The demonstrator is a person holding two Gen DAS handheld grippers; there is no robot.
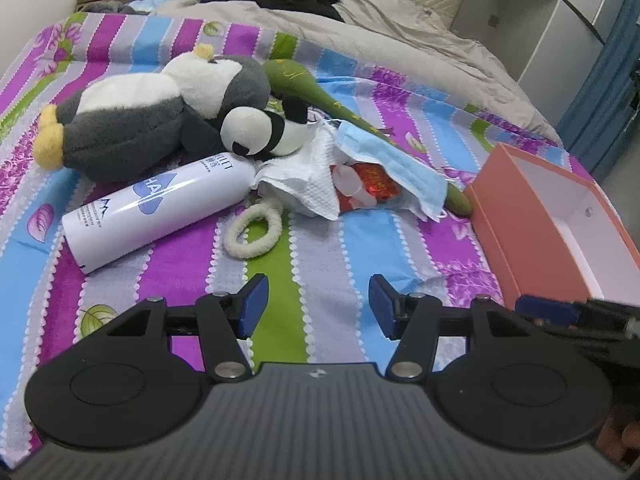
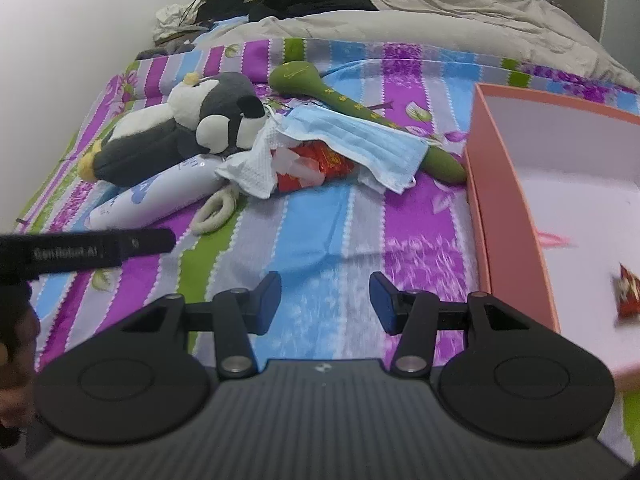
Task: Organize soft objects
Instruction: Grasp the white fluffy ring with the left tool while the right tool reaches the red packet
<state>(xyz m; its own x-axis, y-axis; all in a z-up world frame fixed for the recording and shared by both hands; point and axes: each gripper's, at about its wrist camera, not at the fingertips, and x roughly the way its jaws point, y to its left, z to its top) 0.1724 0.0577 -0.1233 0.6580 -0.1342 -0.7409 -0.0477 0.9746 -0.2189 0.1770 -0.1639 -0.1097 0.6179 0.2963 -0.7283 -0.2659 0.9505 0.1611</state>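
Item: white fluffy hair tie (image 1: 253,232), lying just ahead of the left gripper (image 1: 316,306). Looks light, limp, compressible; best pinched across one side of the loop. Left gripper and right gripper (image 2: 325,303): both released, empty. Pink box (image 2: 516,216) right of both.

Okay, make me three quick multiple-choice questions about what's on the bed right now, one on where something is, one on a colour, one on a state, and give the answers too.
1. Where does the white bottle lie?
A. in front of the grey penguin plush
B. inside the box
C. on the grey blanket

2. What colour is the face mask?
A. pink
B. light blue
C. black

3. How is the left gripper?
A. closed on the hair tie
B. closed on the mask
C. open, holding nothing

Answers: 1 A, it rests on the striped sheet just before the plush. 2 B, its pleated cloth is pale blue. 3 C, only sheet shows between its pads.
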